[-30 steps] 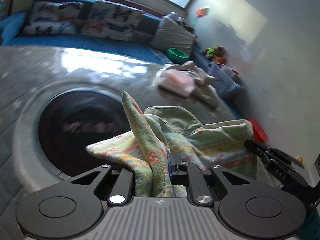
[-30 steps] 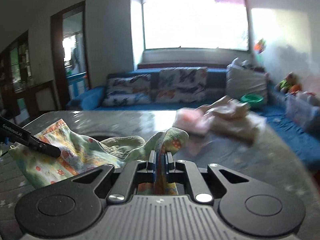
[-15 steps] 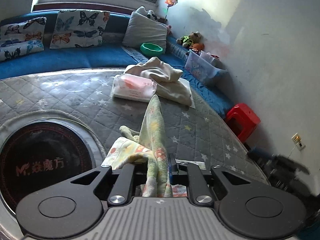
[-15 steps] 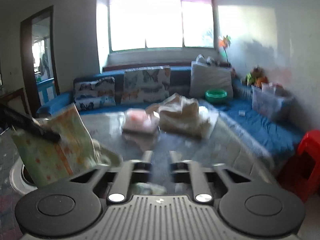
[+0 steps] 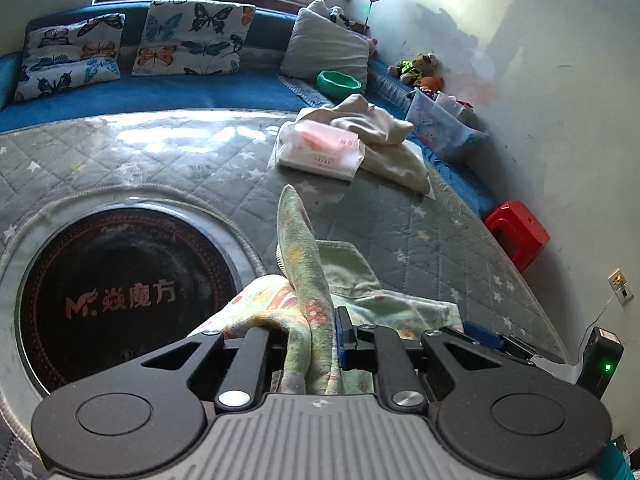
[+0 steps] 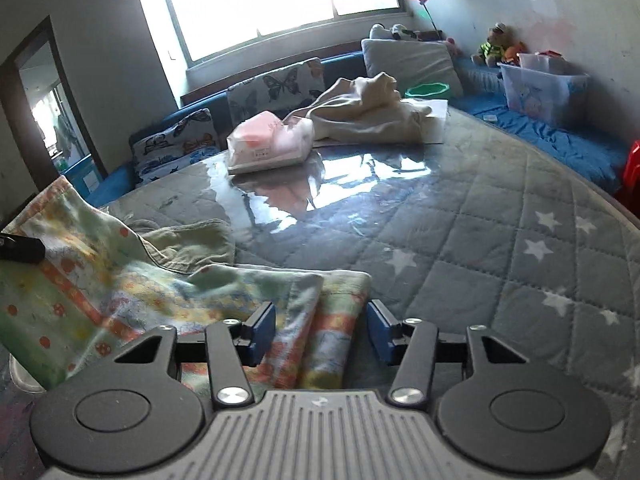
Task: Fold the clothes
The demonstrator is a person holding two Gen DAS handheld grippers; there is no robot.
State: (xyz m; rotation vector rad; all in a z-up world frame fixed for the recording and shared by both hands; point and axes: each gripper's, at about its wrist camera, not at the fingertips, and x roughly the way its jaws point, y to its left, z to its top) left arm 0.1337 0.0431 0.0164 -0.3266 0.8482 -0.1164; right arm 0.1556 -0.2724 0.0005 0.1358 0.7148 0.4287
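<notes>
A small pale green garment [image 5: 304,264] with orange and yellow print lies on the grey quilted table [image 5: 420,236]. My left gripper [image 5: 312,336] is shut on a bunched fold of it, which stands up between the fingers. In the right wrist view the garment [image 6: 132,292] spreads flat at the lower left, with a folded edge lying between the fingers. My right gripper [image 6: 320,332] is open and holds nothing. The left gripper's tip [image 6: 20,248] shows pinching the cloth at the far left.
A round black hotplate [image 5: 120,296] is set in the table to the left. A tissue pack [image 5: 320,152] and a cream cloth pile [image 5: 384,140] lie at the far side. A blue sofa with cushions [image 5: 192,40] is behind, and a red stool [image 5: 516,232] stands at the right.
My right gripper let go of the garment and opened, then came down low over its folded edge. My left gripper kept its hold and lowered the cloth onto the table.
</notes>
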